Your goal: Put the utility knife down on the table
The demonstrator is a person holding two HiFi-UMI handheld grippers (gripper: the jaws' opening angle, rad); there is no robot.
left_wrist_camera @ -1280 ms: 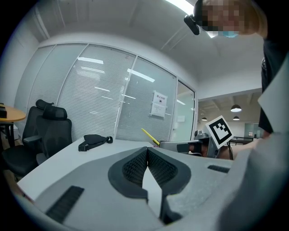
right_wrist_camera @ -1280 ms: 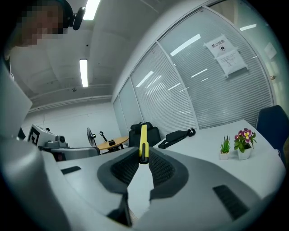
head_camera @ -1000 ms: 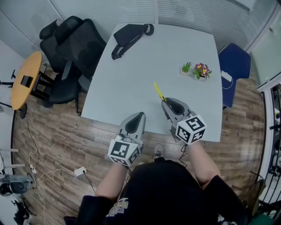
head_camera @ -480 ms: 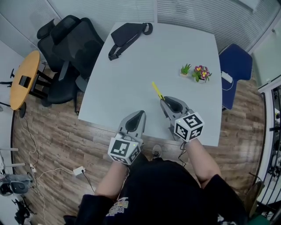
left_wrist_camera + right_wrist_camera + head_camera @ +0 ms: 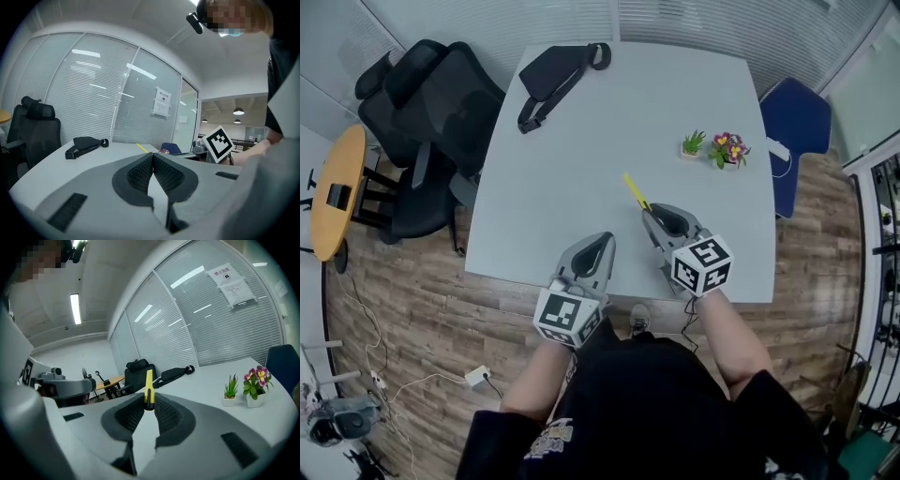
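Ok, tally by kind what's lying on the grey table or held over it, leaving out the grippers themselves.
Black fabric sling bag: 1
Small potted plants: 2, a green spiky one and a pink-flowered one
Yellow utility knife, clamped in the right tongs: 1
Total: 4

Right gripper [image 5: 645, 213] low over grey table [image 5: 572, 159], yellow utility knife [image 5: 635, 191] sticking out from its tip. Left gripper [image 5: 607, 237] at the table's near edge.
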